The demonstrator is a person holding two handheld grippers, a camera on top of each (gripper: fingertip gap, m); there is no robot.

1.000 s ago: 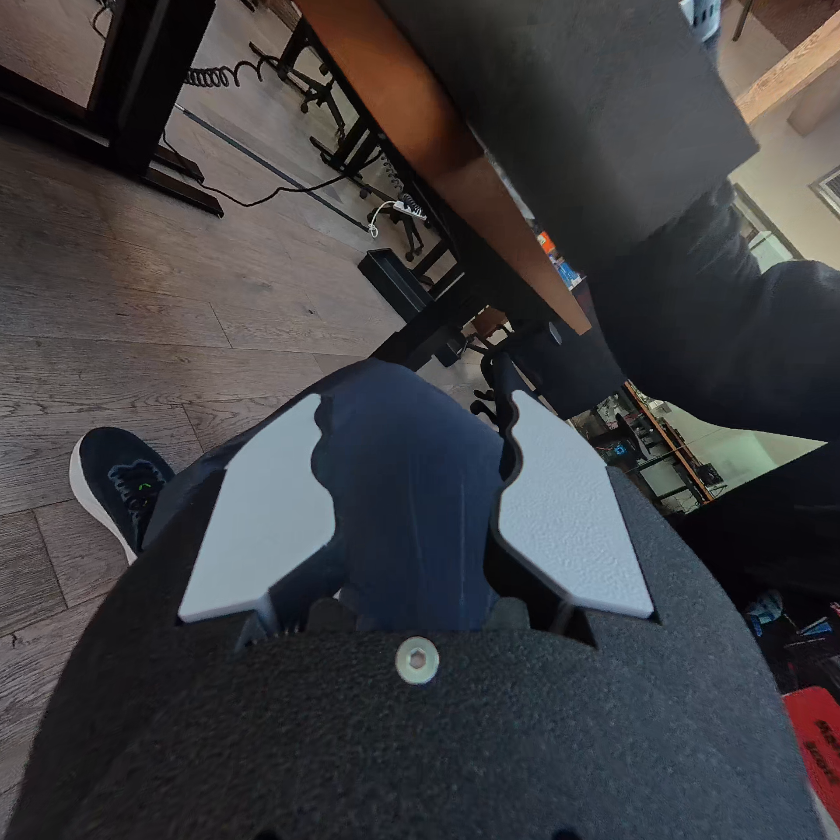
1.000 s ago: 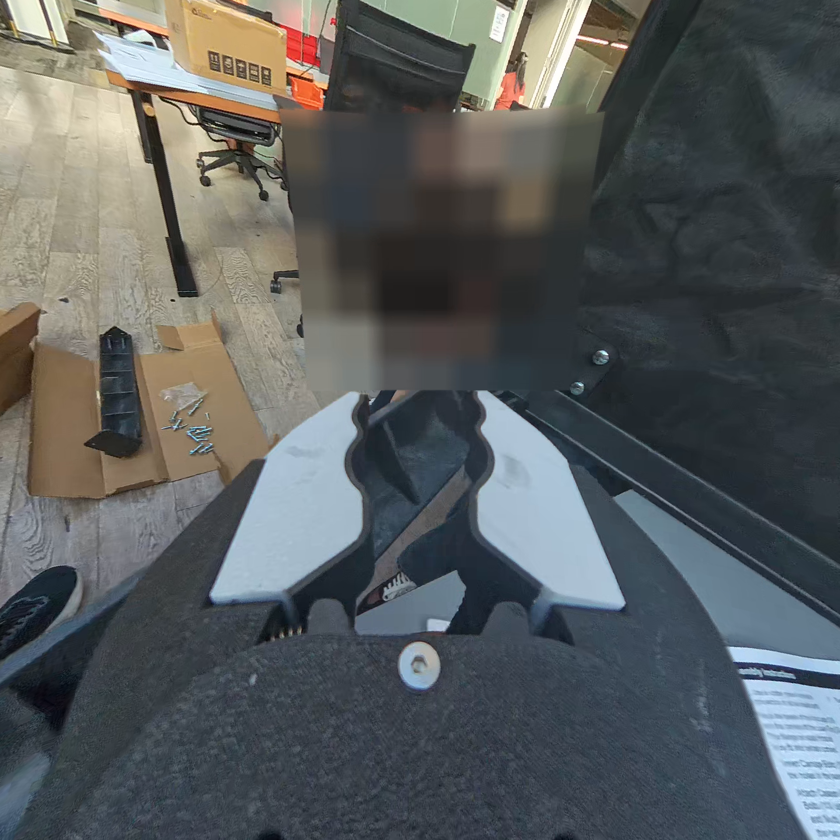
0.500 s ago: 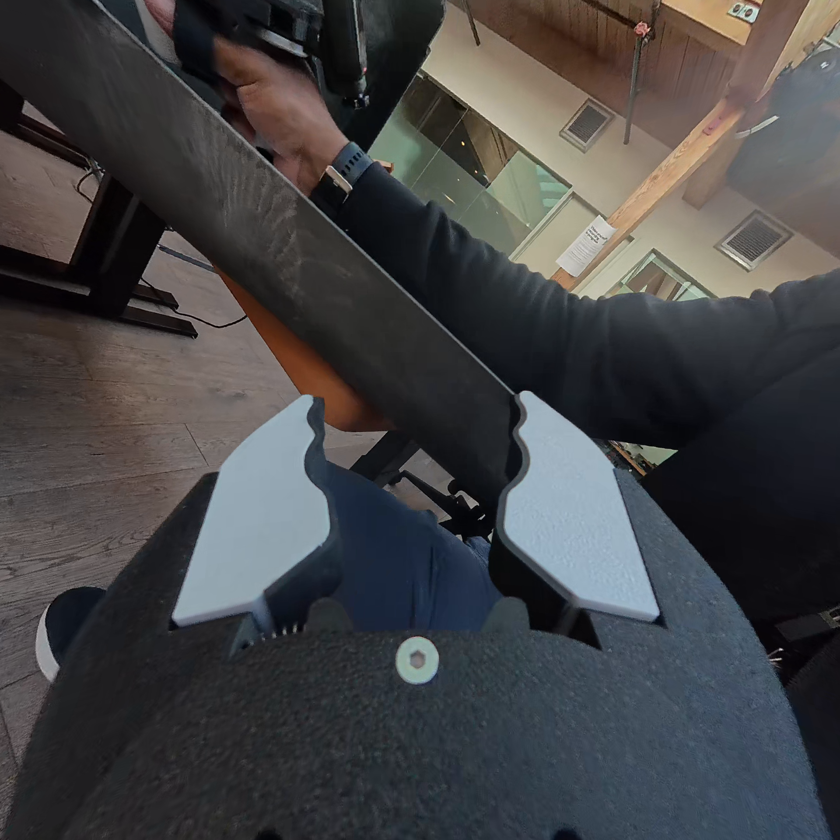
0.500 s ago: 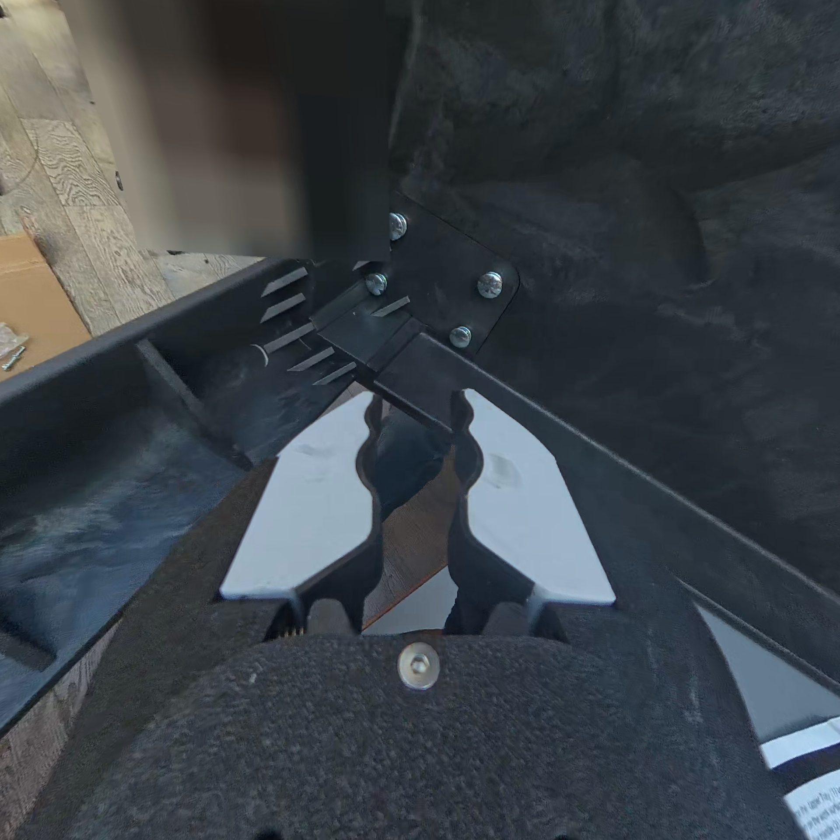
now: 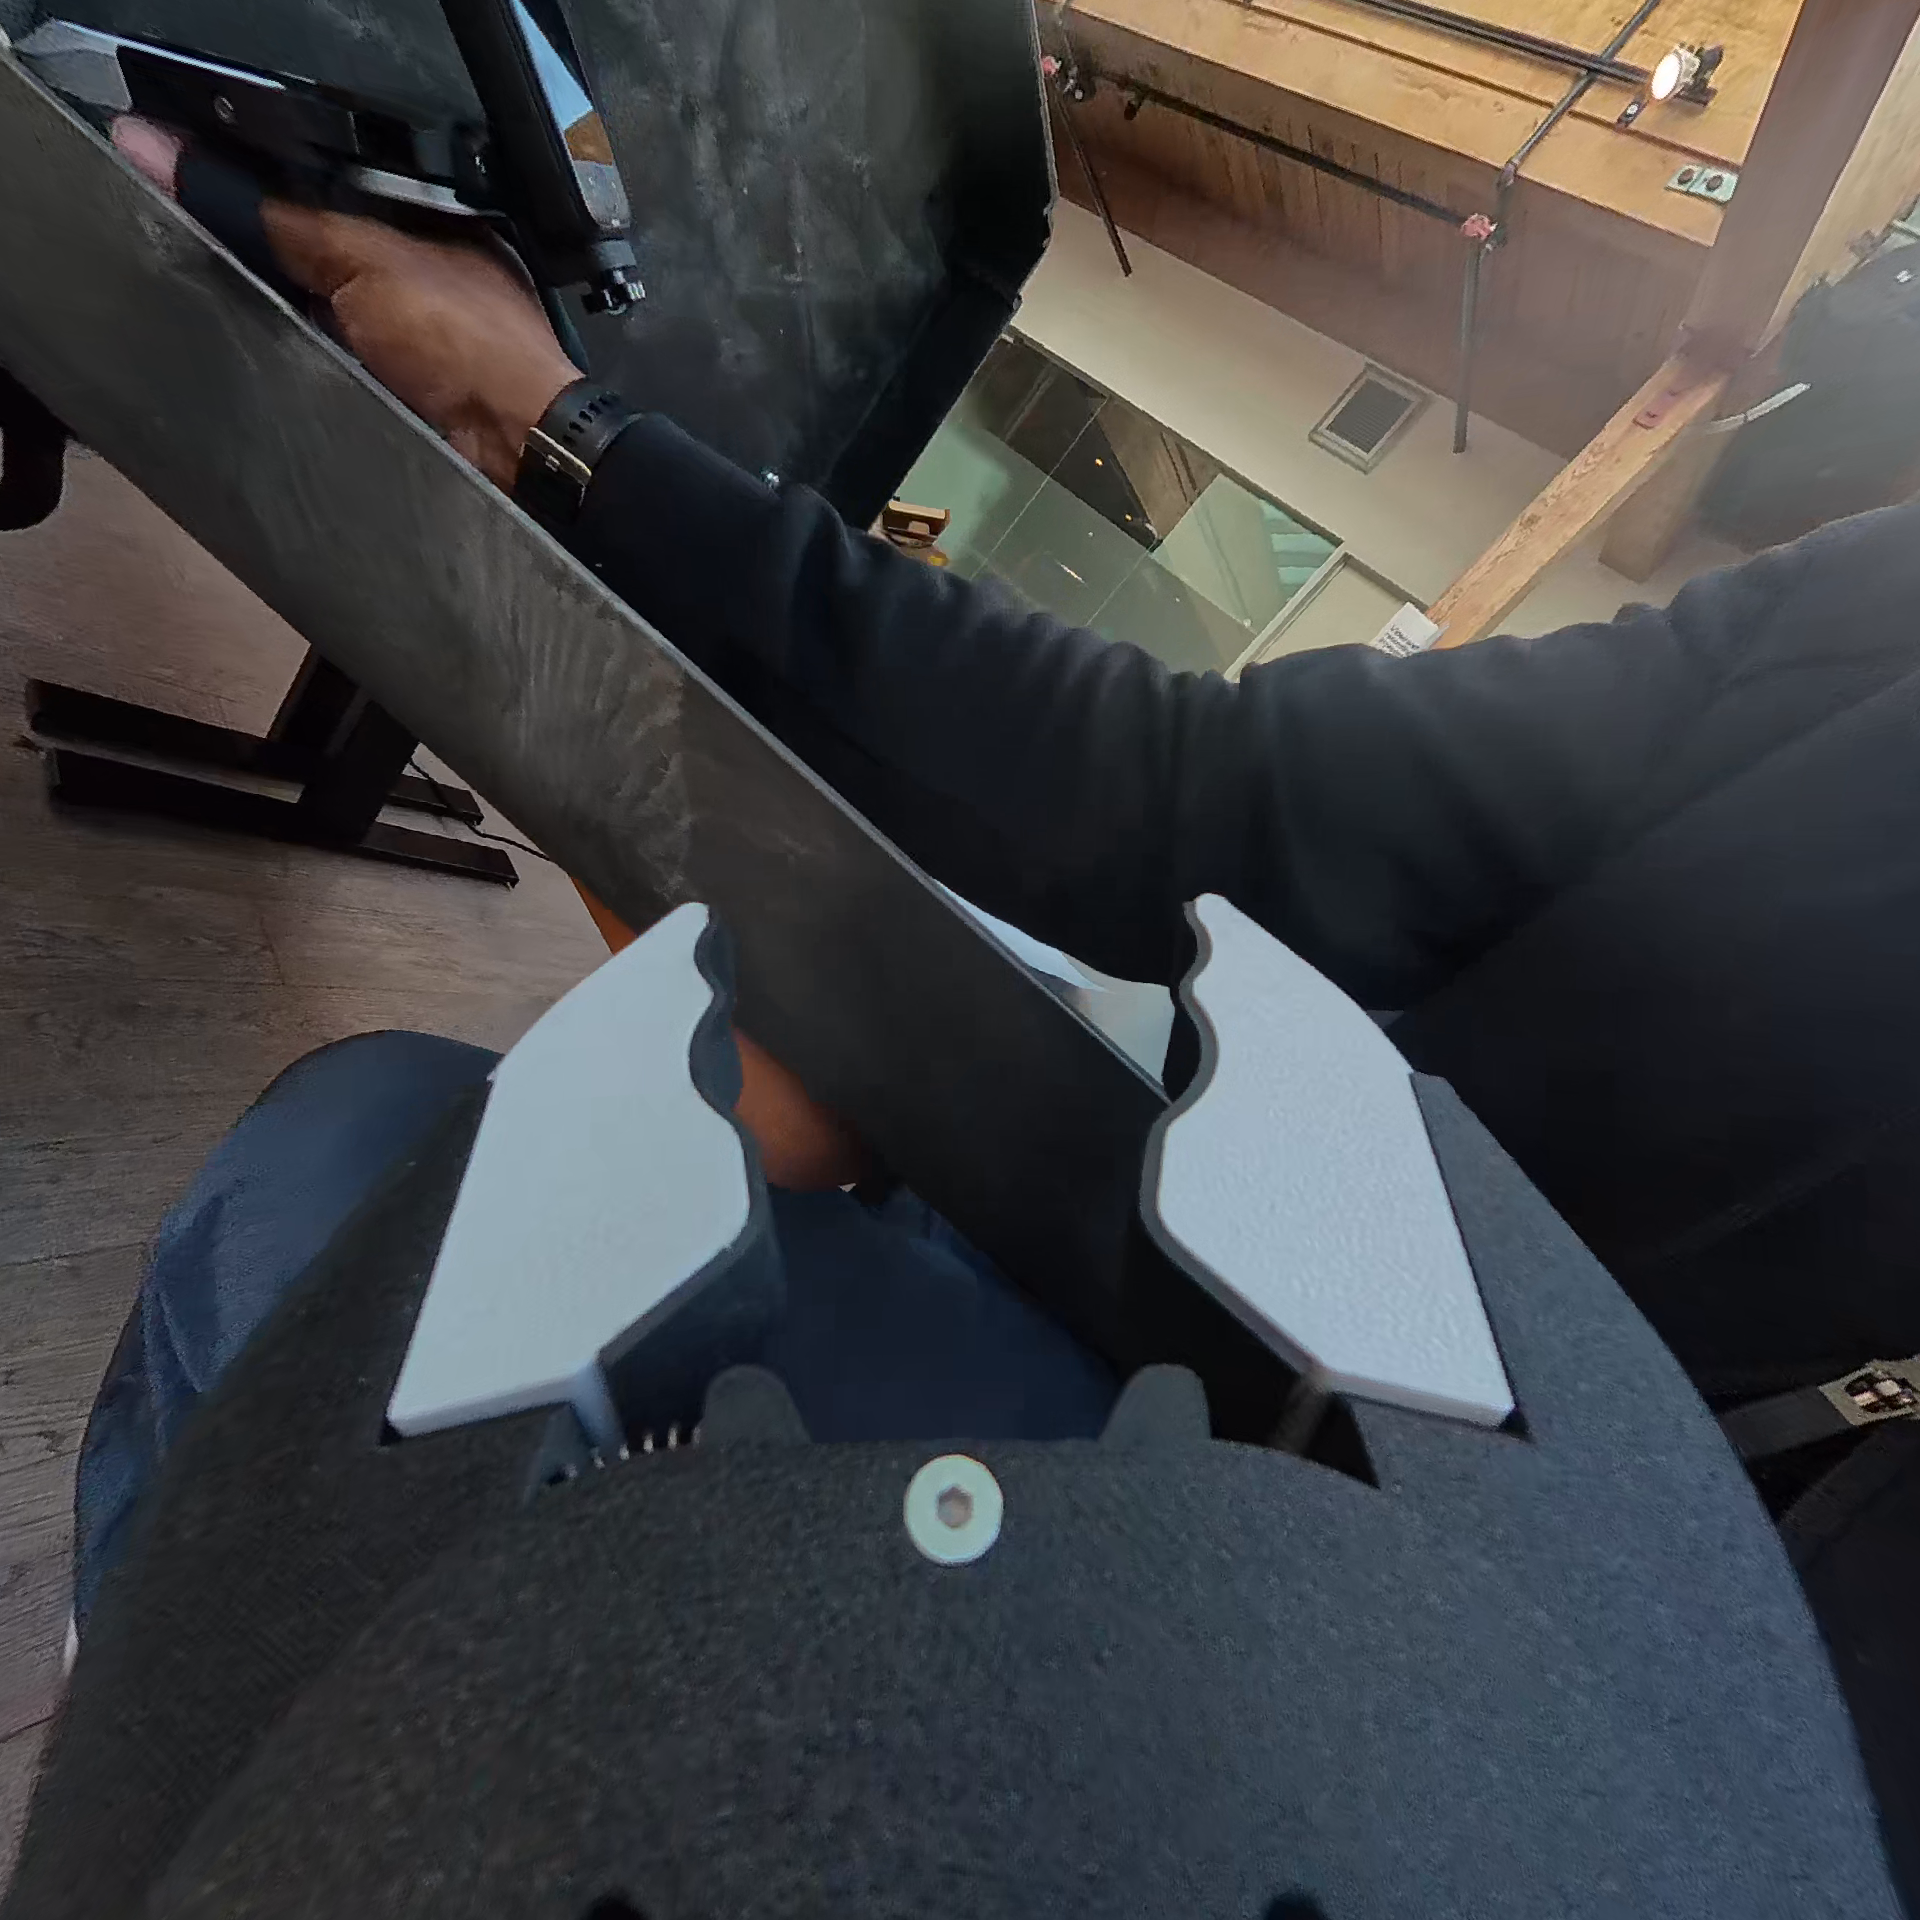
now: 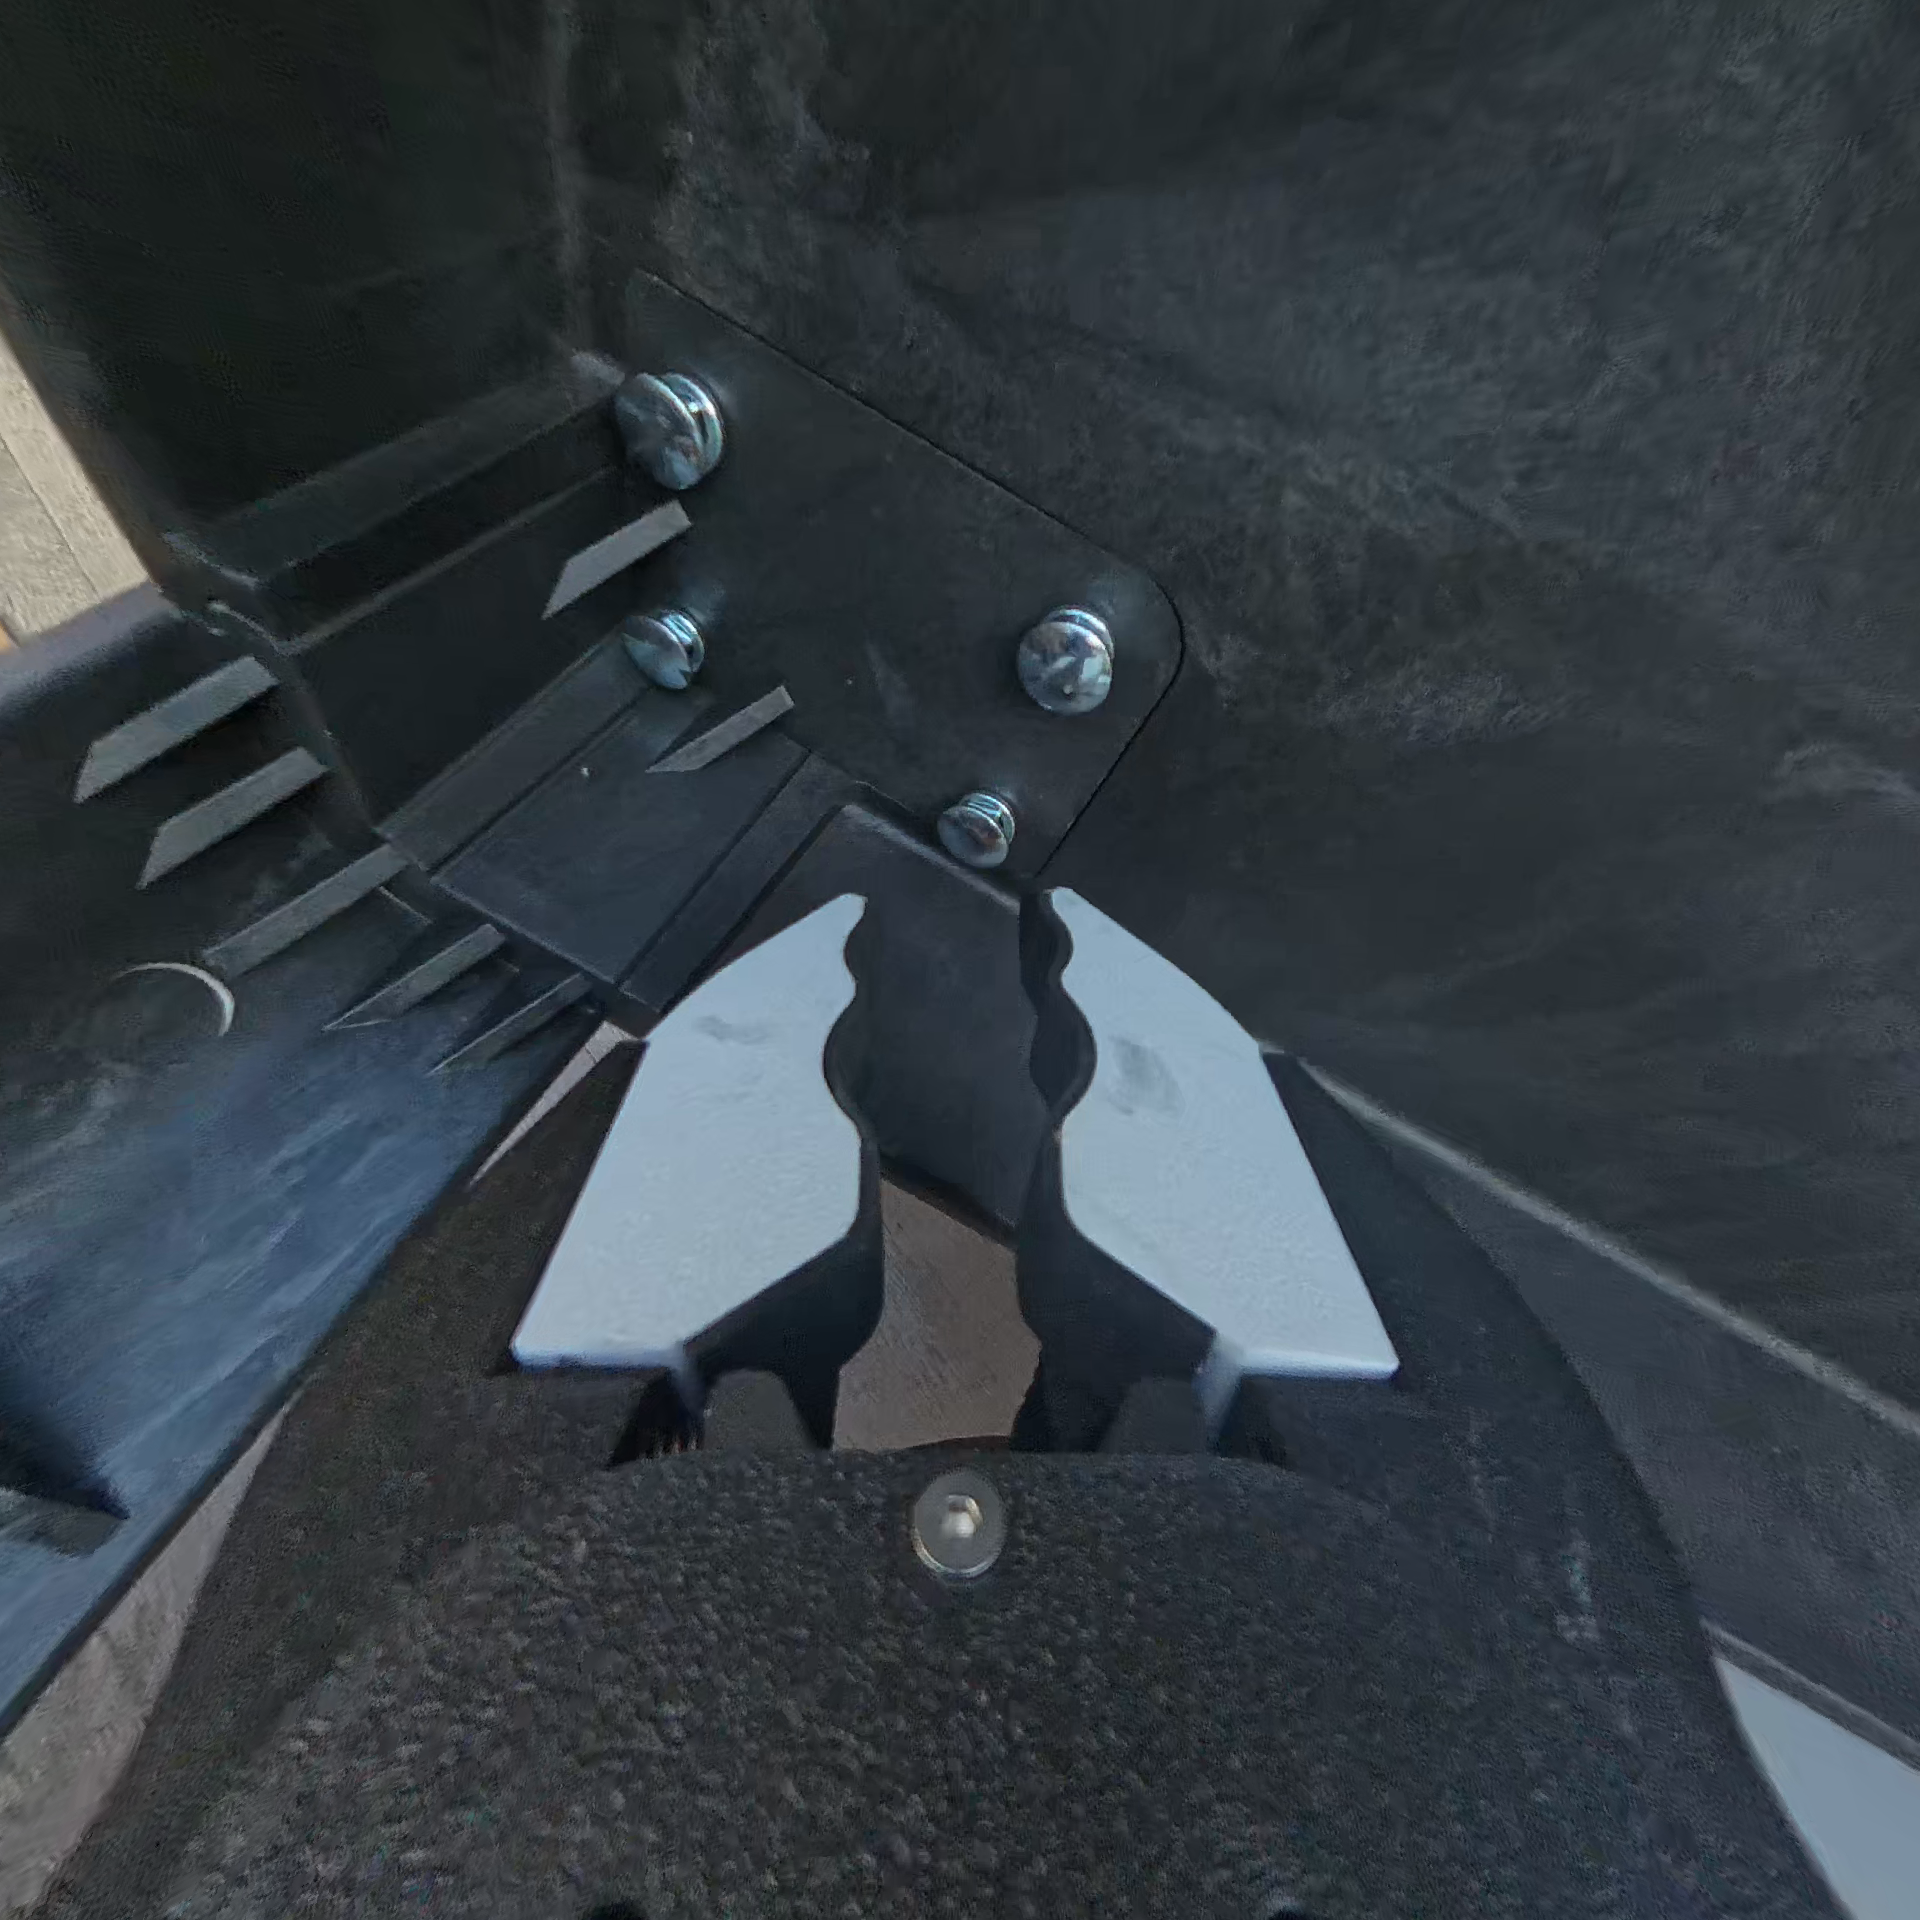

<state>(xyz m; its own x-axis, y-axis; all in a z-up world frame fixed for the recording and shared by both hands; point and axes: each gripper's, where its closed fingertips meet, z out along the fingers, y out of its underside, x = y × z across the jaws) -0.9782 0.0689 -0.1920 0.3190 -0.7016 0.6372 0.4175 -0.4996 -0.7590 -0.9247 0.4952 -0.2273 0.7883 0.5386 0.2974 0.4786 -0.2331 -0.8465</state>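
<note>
From my left tongs, the black rail now runs slantwise down from the upper left and passes between my two fingers, which stand wide apart. A second ago this camera looked down at the floor and my shoe, with no rail between the fingers; since then they have spread a little more. The rail's upper edge meets my right finger, but I cannot tell whether either pad bears on it. So I count these tongs as apart and holding nothing. Below the rail is my knee in blue cloth, with the wooden floor beyond it. Above the rail my other hand grips the right tongs at the rail's far end. My sleeve stretches back along it. From my right tongs, the view that took in the room a second ago is now filled by the rail's end. My fingers have drawn in from a wider stance and are clamped on the black rail, a pad against each side. Just above the rail sits a black bracket plate with four bright screws. A slotted black tray lies left of it and a dark felt panel right of it.
</note>
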